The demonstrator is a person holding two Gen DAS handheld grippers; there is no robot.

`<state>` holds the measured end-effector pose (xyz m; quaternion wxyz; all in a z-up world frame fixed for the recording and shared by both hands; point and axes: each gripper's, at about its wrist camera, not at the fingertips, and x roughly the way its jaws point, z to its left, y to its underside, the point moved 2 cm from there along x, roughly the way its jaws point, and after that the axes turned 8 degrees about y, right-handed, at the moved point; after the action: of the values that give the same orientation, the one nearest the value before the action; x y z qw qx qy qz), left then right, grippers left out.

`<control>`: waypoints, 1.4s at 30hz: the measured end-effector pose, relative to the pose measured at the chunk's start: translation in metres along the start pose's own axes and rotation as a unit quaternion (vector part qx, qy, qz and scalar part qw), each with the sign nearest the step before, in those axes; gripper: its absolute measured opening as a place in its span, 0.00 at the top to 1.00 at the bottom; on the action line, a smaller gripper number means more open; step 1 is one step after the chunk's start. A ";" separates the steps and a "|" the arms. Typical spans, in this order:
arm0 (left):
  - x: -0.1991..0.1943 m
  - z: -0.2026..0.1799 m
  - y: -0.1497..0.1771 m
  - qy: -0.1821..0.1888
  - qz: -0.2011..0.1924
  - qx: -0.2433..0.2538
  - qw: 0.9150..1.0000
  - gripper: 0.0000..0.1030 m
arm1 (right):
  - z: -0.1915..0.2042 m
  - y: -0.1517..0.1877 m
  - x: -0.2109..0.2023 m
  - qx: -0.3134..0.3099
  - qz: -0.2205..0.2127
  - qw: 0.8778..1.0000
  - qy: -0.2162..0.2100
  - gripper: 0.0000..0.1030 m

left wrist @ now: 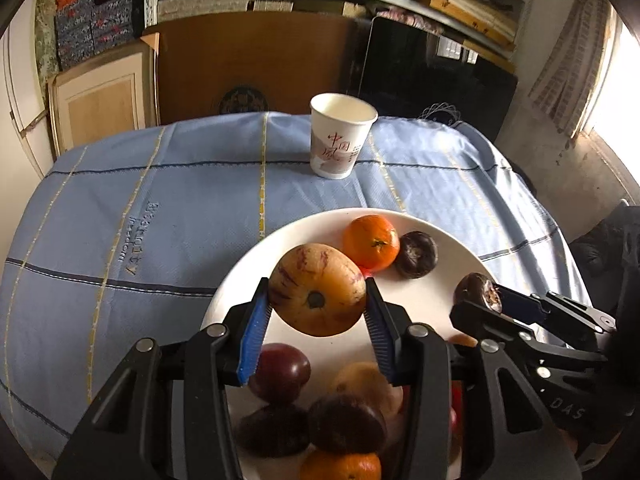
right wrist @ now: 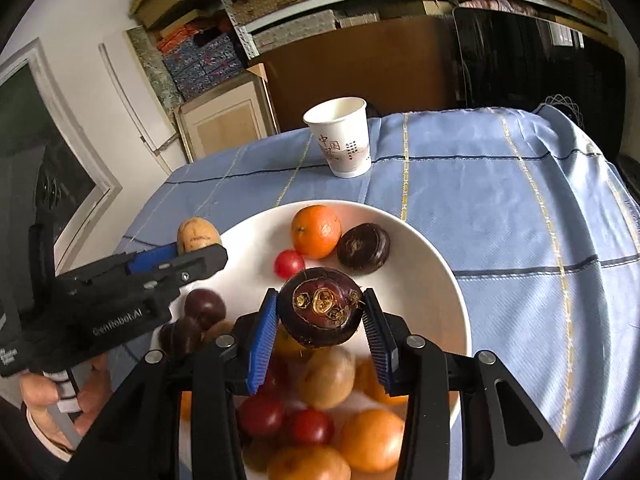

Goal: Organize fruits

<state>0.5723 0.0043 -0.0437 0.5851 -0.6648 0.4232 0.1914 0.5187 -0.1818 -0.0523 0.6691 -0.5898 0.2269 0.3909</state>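
Observation:
A white plate [left wrist: 448,248] [right wrist: 432,264] on the blue cloth holds an orange [left wrist: 371,242] [right wrist: 316,231], a dark water chestnut [left wrist: 416,254] [right wrist: 363,246], a cherry tomato [right wrist: 289,264] and several more fruits near me. My left gripper [left wrist: 318,304] is shut on a tan, purple-streaked melon [left wrist: 318,290] above the plate; it also shows in the right wrist view [right wrist: 198,235]. My right gripper [right wrist: 320,314] is shut on a dark water chestnut [right wrist: 322,306], held above the plate, also in the left wrist view [left wrist: 478,292].
A white paper cup [left wrist: 340,136] [right wrist: 344,136] stands upright on the blue checked cloth [left wrist: 160,216] beyond the plate. Shelves, boxes and a brown board stand behind the table. A window is at the right.

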 end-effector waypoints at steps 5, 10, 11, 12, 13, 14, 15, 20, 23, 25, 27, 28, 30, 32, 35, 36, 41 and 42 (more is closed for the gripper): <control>0.015 0.005 0.004 -0.006 0.019 -0.011 1.000 0.55 | -0.001 -0.003 0.014 0.012 0.009 1.000 0.000 0.59; -0.004 0.005 0.009 -0.017 -0.014 -0.011 1.000 0.24 | 0.002 -0.002 0.009 0.008 -0.001 1.000 0.002 0.59; -0.012 0.005 0.009 -0.018 -0.022 -0.015 0.999 0.21 | 0.003 -0.002 0.007 0.005 -0.005 1.000 0.003 0.59; -0.021 0.005 0.010 -0.018 -0.031 -0.021 0.999 0.20 | 0.003 -0.002 0.005 0.004 -0.007 1.000 0.002 0.59; -0.031 0.005 0.012 -0.022 -0.040 -0.028 0.999 0.18 | 0.004 -0.002 0.002 0.004 -0.009 1.000 0.001 0.59; -0.040 0.004 0.015 -0.028 -0.046 -0.033 0.998 0.18 | 0.005 -0.002 0.001 0.004 -0.011 1.000 -0.001 0.59; -0.045 0.003 0.017 -0.031 -0.051 -0.034 0.998 0.18 | 0.006 -0.002 0.001 0.001 -0.011 1.000 0.000 0.59; -0.064 -0.007 0.026 -0.052 -0.075 -0.016 0.996 0.12 | 0.016 0.001 0.007 -0.018 -0.008 1.000 0.012 0.59; -0.066 -0.009 0.028 -0.049 -0.078 -0.013 0.996 0.12 | 0.020 0.002 0.008 -0.022 -0.009 1.000 0.017 0.57; -0.065 -0.009 0.029 -0.048 -0.074 -0.011 0.996 0.12 | 0.021 0.002 0.007 -0.027 -0.013 0.999 0.022 0.57; -0.065 -0.007 0.030 -0.054 -0.074 -0.012 0.996 0.12 | 0.021 0.002 0.004 -0.025 -0.014 0.999 0.021 0.57; -0.066 -0.007 0.031 -0.056 -0.075 -0.012 0.996 0.12 | 0.021 0.003 0.002 -0.024 -0.015 0.999 0.019 0.57; -0.070 -0.007 0.031 -0.058 -0.078 -0.014 0.995 0.12 | 0.019 0.004 -0.005 -0.020 -0.019 0.999 0.020 0.57; -0.076 -0.009 0.030 -0.062 -0.085 -0.014 0.994 0.12 | 0.016 0.007 -0.013 -0.017 -0.023 0.999 0.020 0.52; -0.089 -0.014 0.030 -0.064 -0.096 -0.012 0.993 0.12 | 0.013 0.014 -0.028 -0.019 -0.032 0.999 0.025 0.46; -0.095 -0.017 0.032 -0.065 -0.100 -0.010 0.993 0.11 | 0.012 0.016 -0.032 -0.021 -0.033 0.999 0.026 0.43; -0.122 -0.029 0.043 -0.071 -0.115 -0.008 0.991 0.05 | 0.011 0.031 -0.058 -0.028 -0.033 0.998 0.040 0.29; -0.127 -0.032 0.047 -0.070 -0.116 -0.008 0.991 0.05 | 0.012 0.036 -0.064 -0.030 -0.033 0.998 0.042 0.28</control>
<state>0.4554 0.0194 0.0309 0.6262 -0.6992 0.2997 0.1711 0.4510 -0.1869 -0.0232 0.6534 -0.6330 0.2234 0.3501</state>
